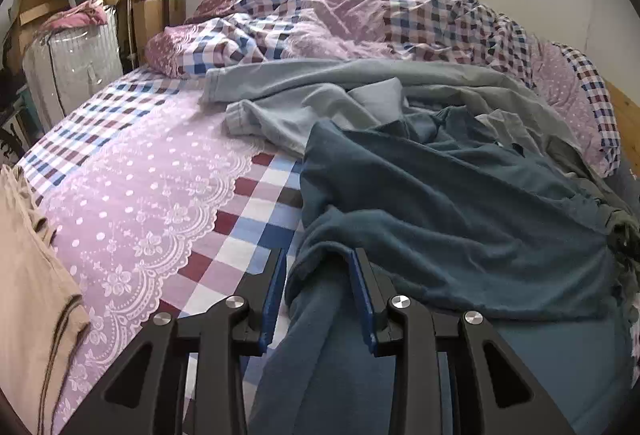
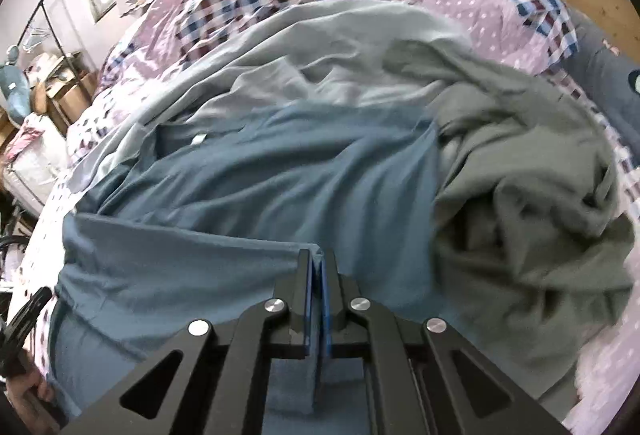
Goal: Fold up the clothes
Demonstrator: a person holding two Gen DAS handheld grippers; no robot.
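Blue garment [image 2: 256,187]: spread on the bed [image 1: 132,195], over a pale grey garment [image 1: 320,91].
Right gripper [image 2: 318,267]: jaws clamped on its edge.
Left gripper [image 1: 318,271]: jaws apart, a fold between them (not pinched).
Grey-green garment [image 2: 520,203]: crumpled beside it.

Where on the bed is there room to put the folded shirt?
The bare patch is the pink lace sheet, between the tan cloth and the blue shirt. The right side is crowded: grey trousers, a green garment and the rumpled quilt.
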